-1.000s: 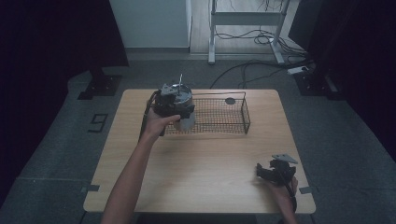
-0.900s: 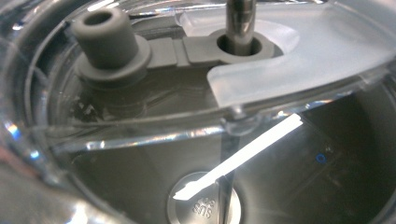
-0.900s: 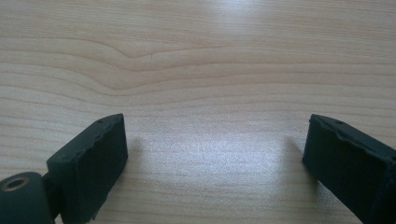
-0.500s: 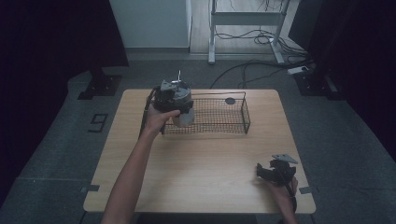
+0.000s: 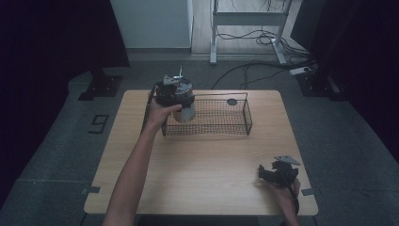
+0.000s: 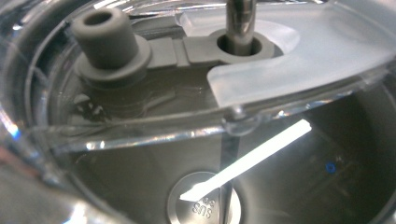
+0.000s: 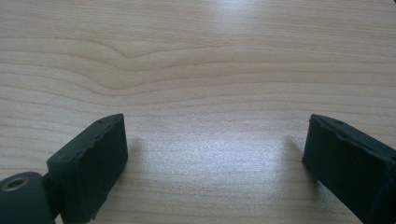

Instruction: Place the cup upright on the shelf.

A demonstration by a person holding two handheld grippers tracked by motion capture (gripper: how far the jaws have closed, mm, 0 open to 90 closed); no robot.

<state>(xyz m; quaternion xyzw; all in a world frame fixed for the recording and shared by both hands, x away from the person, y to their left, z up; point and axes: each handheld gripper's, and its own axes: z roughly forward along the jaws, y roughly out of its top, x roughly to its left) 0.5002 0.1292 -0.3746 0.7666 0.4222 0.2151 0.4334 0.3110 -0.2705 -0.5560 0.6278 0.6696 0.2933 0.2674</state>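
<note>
The left gripper (image 5: 173, 92) grasps the metal cup (image 5: 184, 104) above the wire basket's (image 5: 244, 123) left end, the right gripper (image 7: 215, 154) rests spread wide, and the cup might slip and fall.

The setting was a laboratory or recording studio, not a home. A plain light-wood table (image 5: 202, 160) stood alone on a grey speckled floor (image 5: 61, 155), with dark curtains (image 5: 51, 37) hung along both sides. A large numeral 9 (image 5: 99, 124) was marked on the floor beside the table, and small tape marks (image 5: 90, 190) sat at its near corners. Behind the table stood a white panel (image 5: 150, 23) and a metal-legged stand (image 5: 247, 28), beneath which loose cables (image 5: 254, 63) ran to a power strip (image 5: 301, 70). A black stand base (image 5: 99, 86) rested at far left. Lighting fell mainly on the tabletop.
</note>
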